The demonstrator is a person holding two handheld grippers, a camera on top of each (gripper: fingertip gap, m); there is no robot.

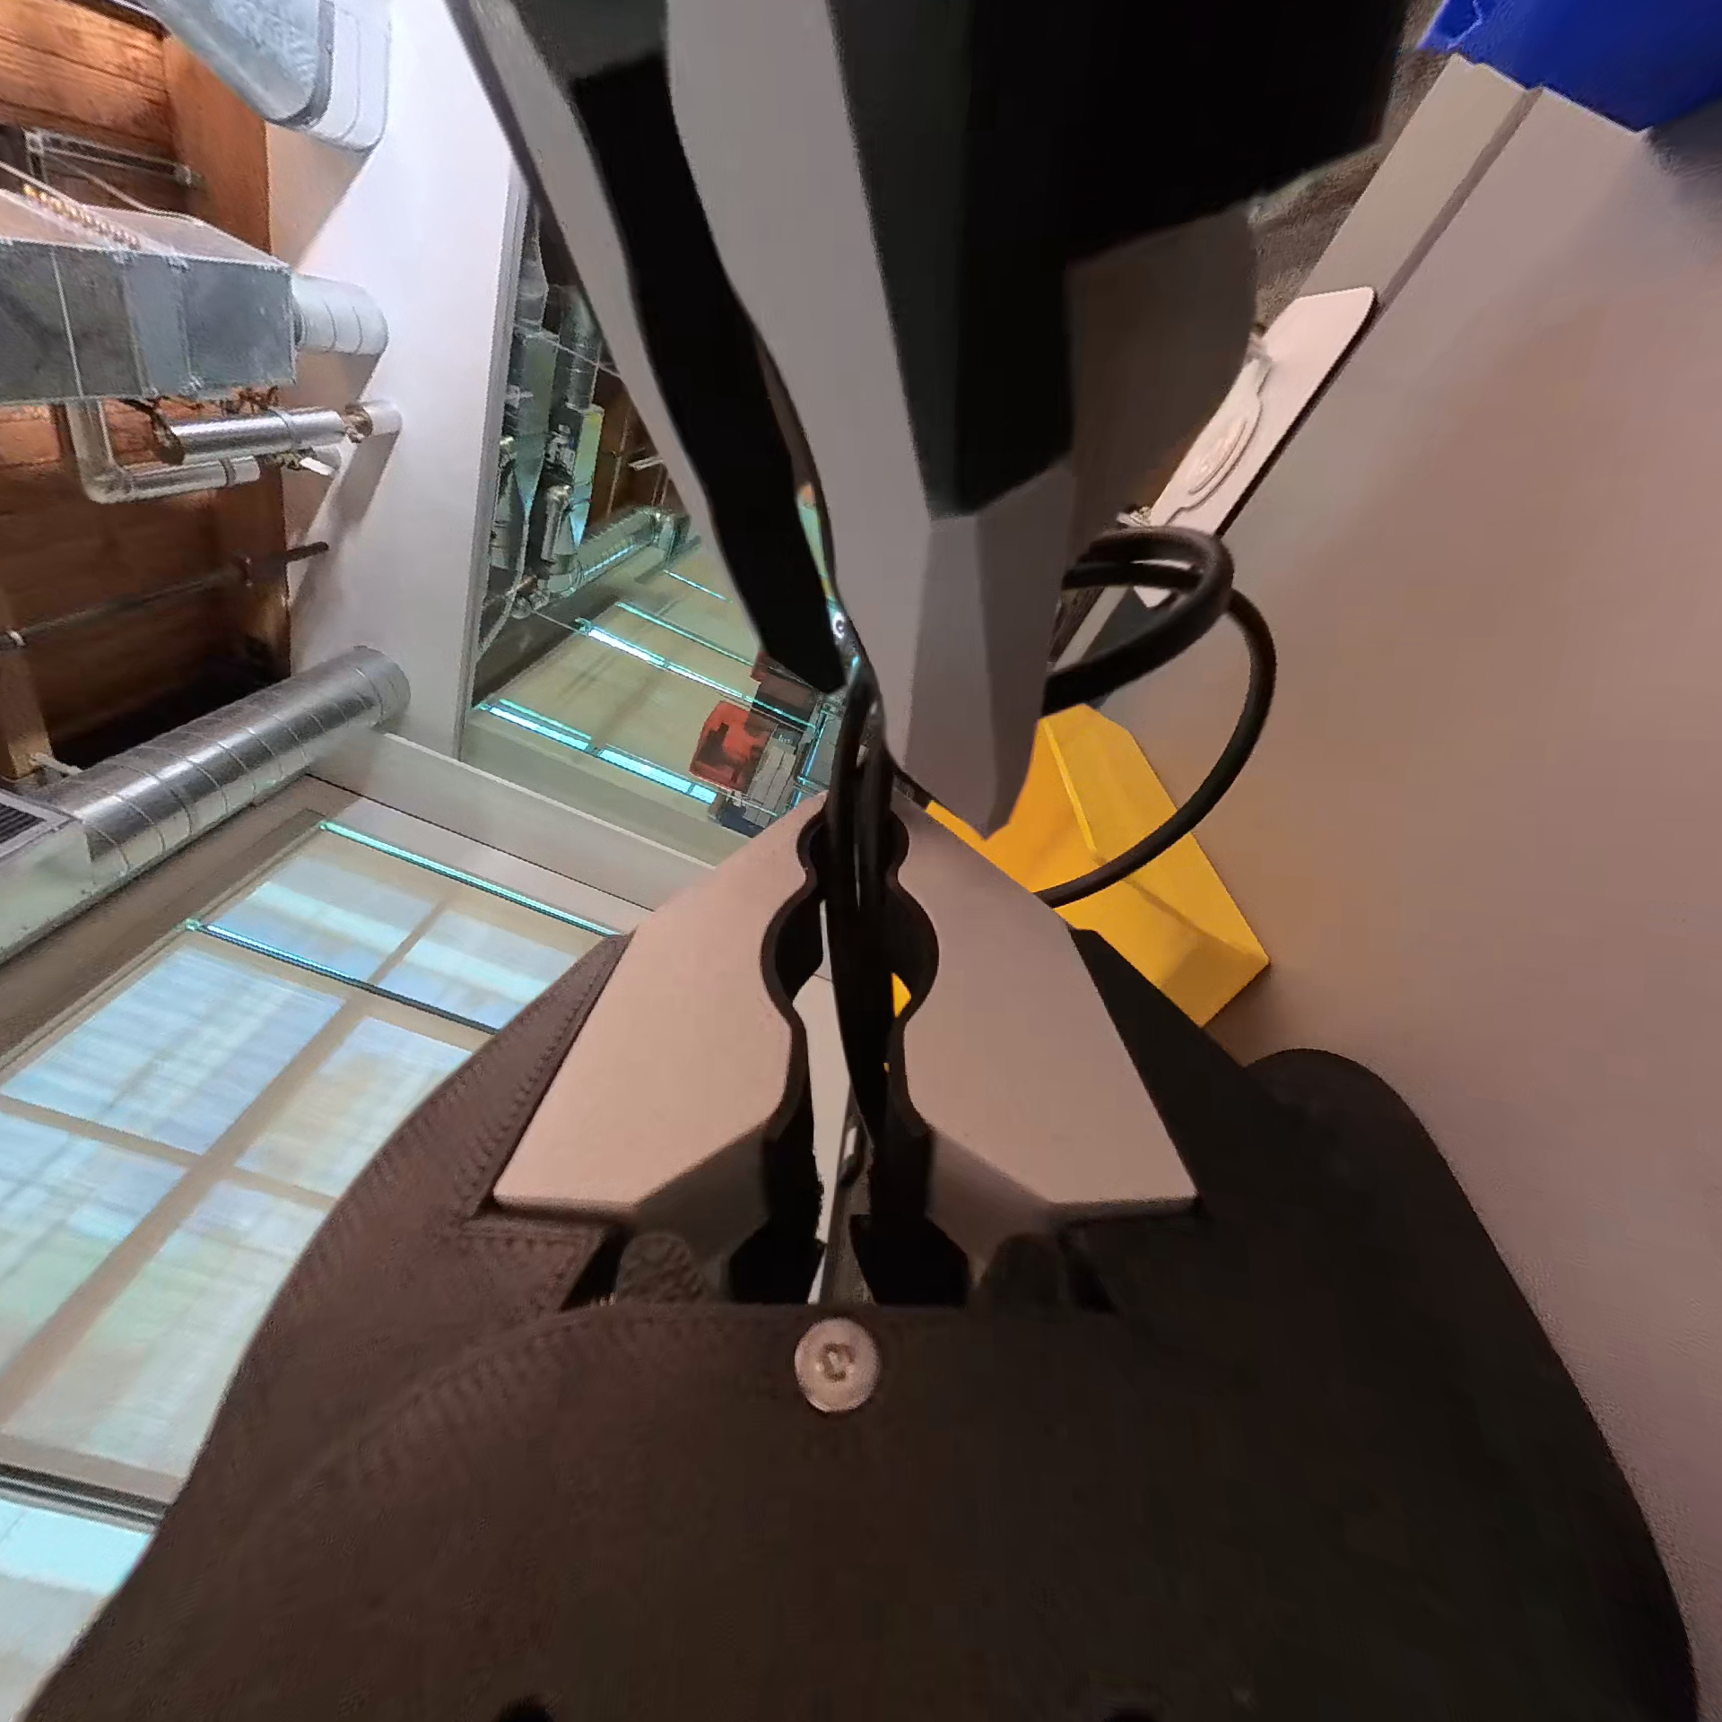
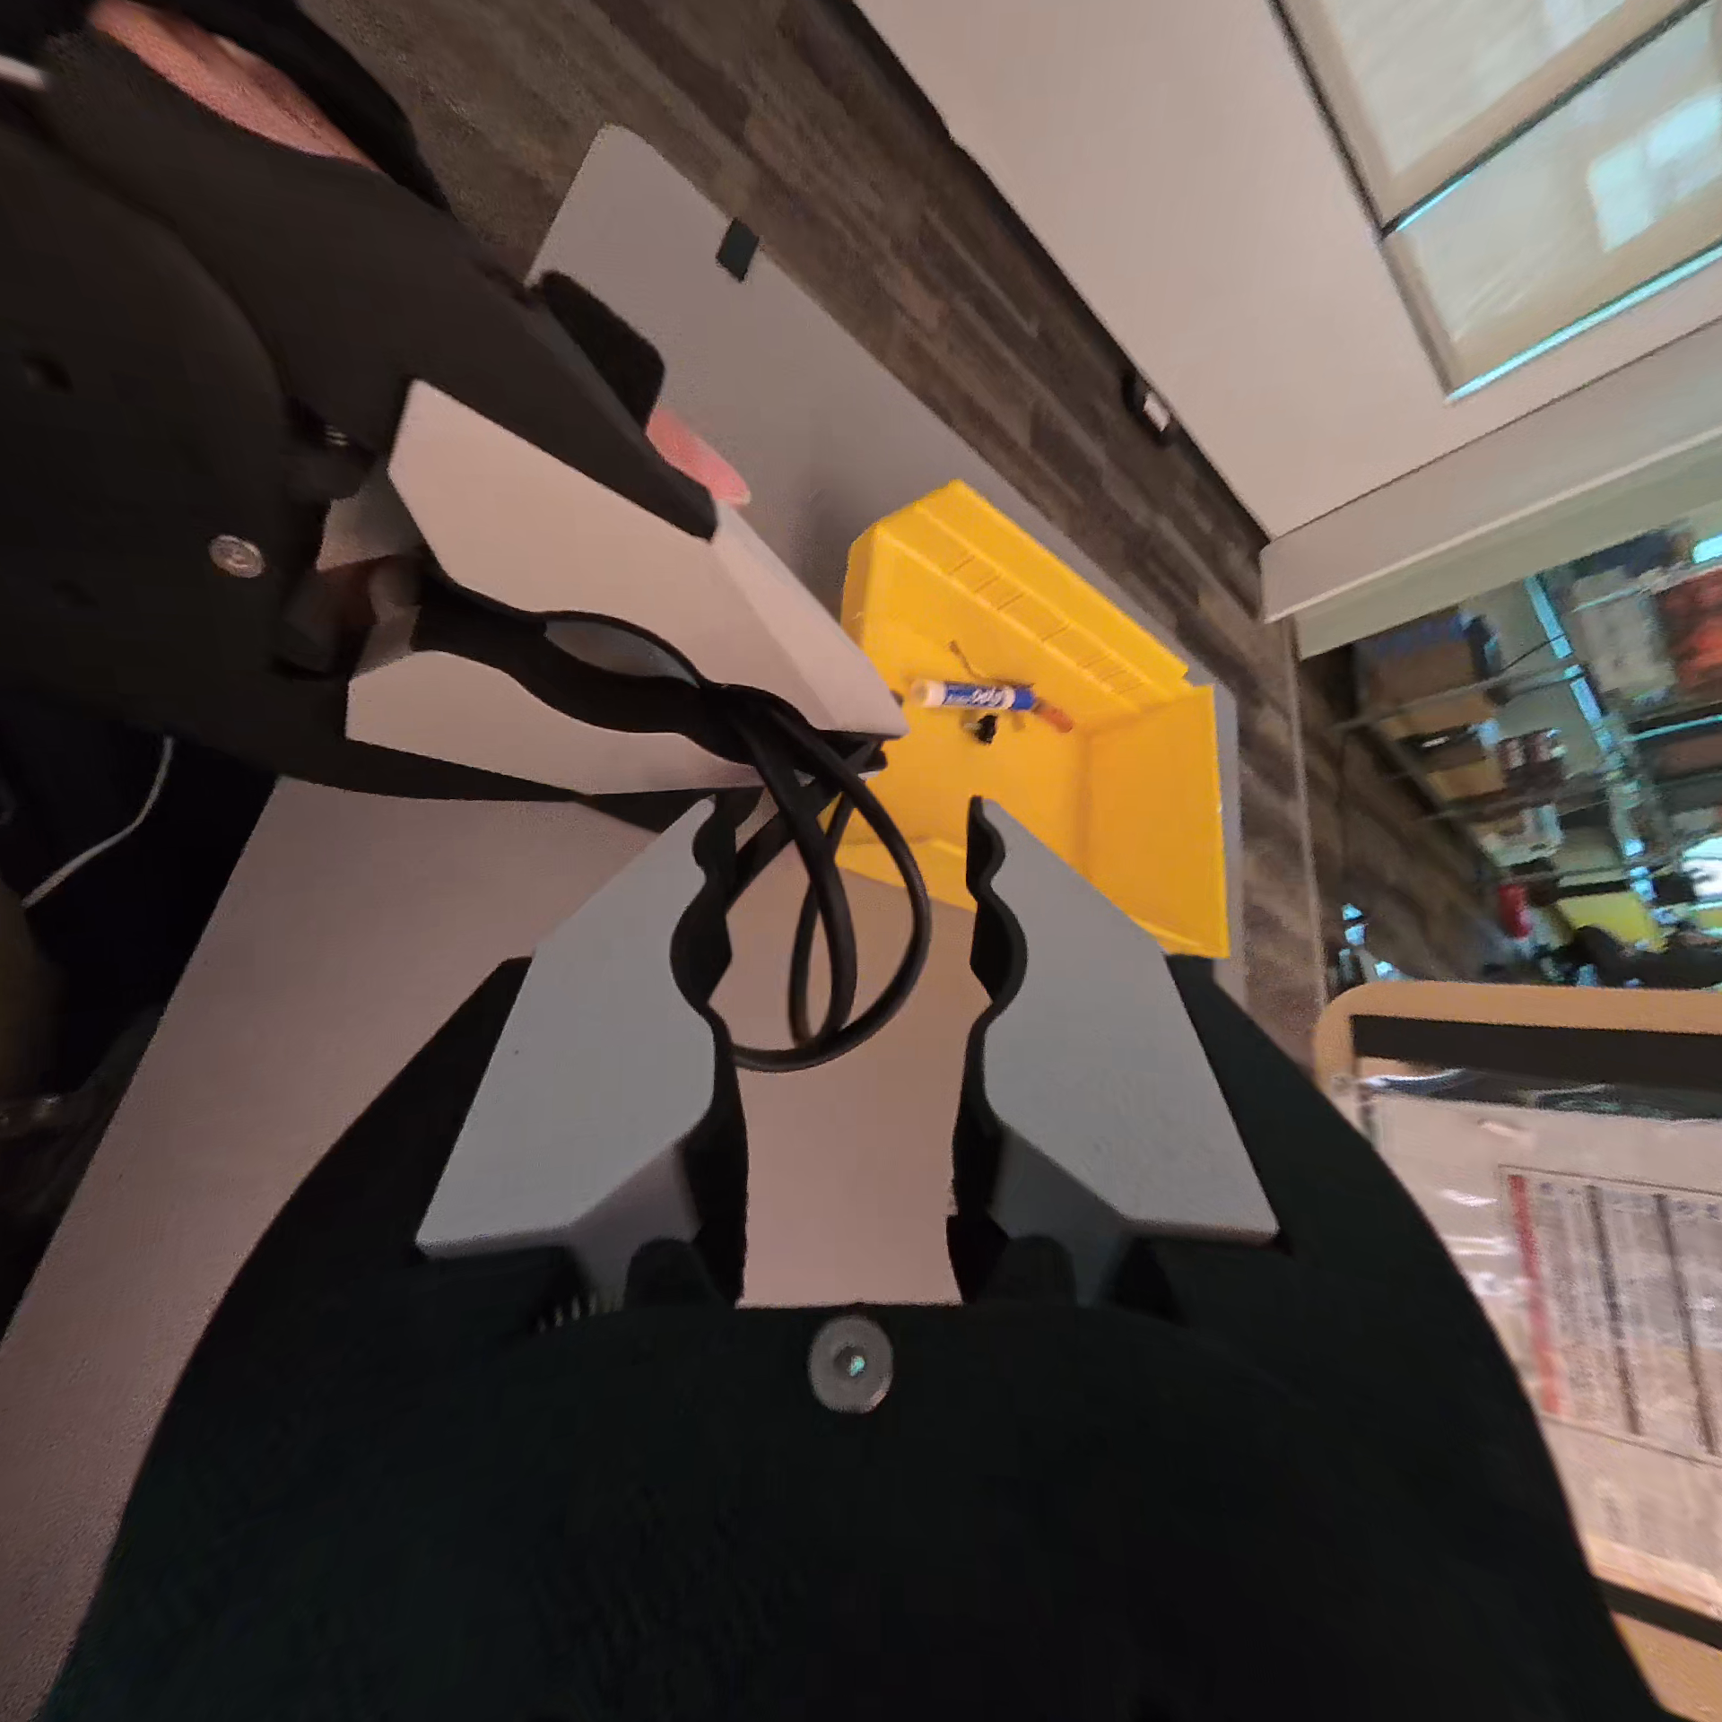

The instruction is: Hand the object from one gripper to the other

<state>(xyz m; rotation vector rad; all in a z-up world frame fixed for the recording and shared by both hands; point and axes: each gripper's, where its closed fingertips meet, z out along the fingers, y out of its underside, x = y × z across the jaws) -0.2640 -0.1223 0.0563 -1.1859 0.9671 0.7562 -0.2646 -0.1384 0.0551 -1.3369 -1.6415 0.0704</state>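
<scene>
A black cable [image 1: 1244,708] is coiled in loops. My left gripper [image 1: 857,839] is shut on a bunch of its strands, held above the grey table [image 1: 1491,839]. In the right wrist view the left gripper [image 2: 829,750] comes in from the upper left, and the cable [image 2: 908,932] hangs from its tips in loops. My right gripper [image 2: 839,820] is open, and the loops hang between its fingers, close to the left finger. In the left wrist view the right gripper [image 1: 908,745] reaches in from the top, its fingers either side of the cable.
A yellow bin [image 2: 1146,820] lies on the table just beyond the grippers, with a blue-and-white marker [image 2: 978,694] and small bits inside. The bin also shows in the left wrist view [image 1: 1146,895]. A cart with a sheet of paper [image 2: 1537,1258] stands at the right. My two grippers' fingertips are within a few centimetres of each other.
</scene>
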